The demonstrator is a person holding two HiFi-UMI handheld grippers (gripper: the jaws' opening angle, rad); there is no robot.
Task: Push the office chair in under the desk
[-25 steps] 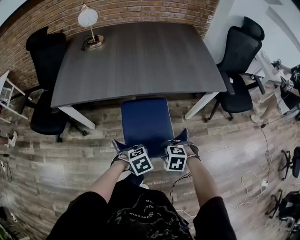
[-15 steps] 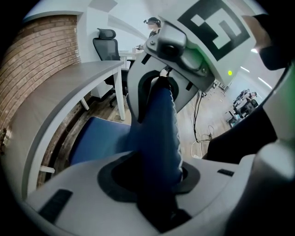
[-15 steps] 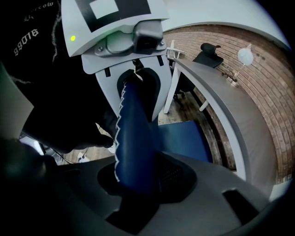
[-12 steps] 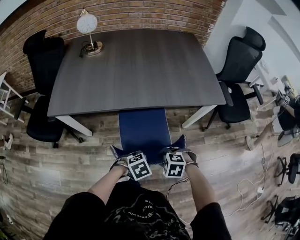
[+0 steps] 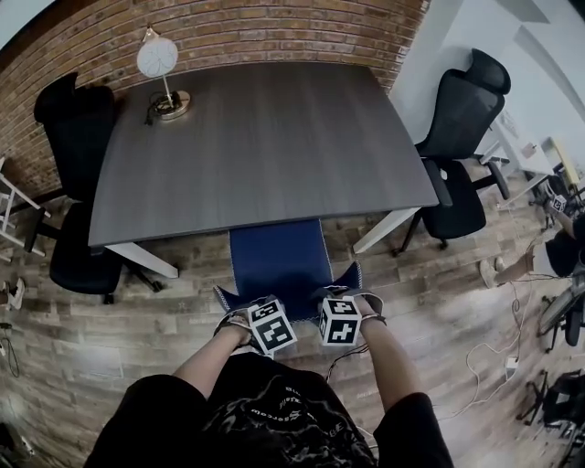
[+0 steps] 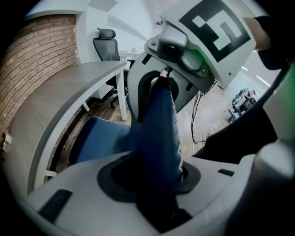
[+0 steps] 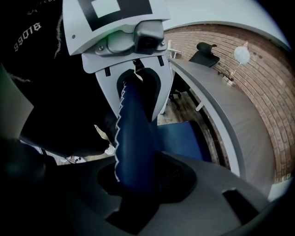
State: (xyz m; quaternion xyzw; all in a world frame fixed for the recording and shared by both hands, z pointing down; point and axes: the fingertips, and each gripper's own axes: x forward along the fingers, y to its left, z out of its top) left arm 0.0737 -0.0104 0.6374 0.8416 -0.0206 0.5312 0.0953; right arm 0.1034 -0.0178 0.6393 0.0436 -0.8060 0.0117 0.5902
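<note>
Big grey desk [image 5: 265, 137] sits by the brick wall [image 5: 274, 27]. The blue chair [image 5: 279, 260] has its seat partly under the near edge. The left gripper [image 5: 236, 311] and right gripper [image 5: 358, 297] both clamp its backrest [image 6: 159, 129]. The left jaws just eased a touch wider, backrest between them. Small lamp [image 5: 160, 69] on the far-left corner.

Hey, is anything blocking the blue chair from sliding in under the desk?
Nothing visible does. The blue chair lines up between the white legs of the desk, its seat front under the edge; the space beneath is hidden.
</note>
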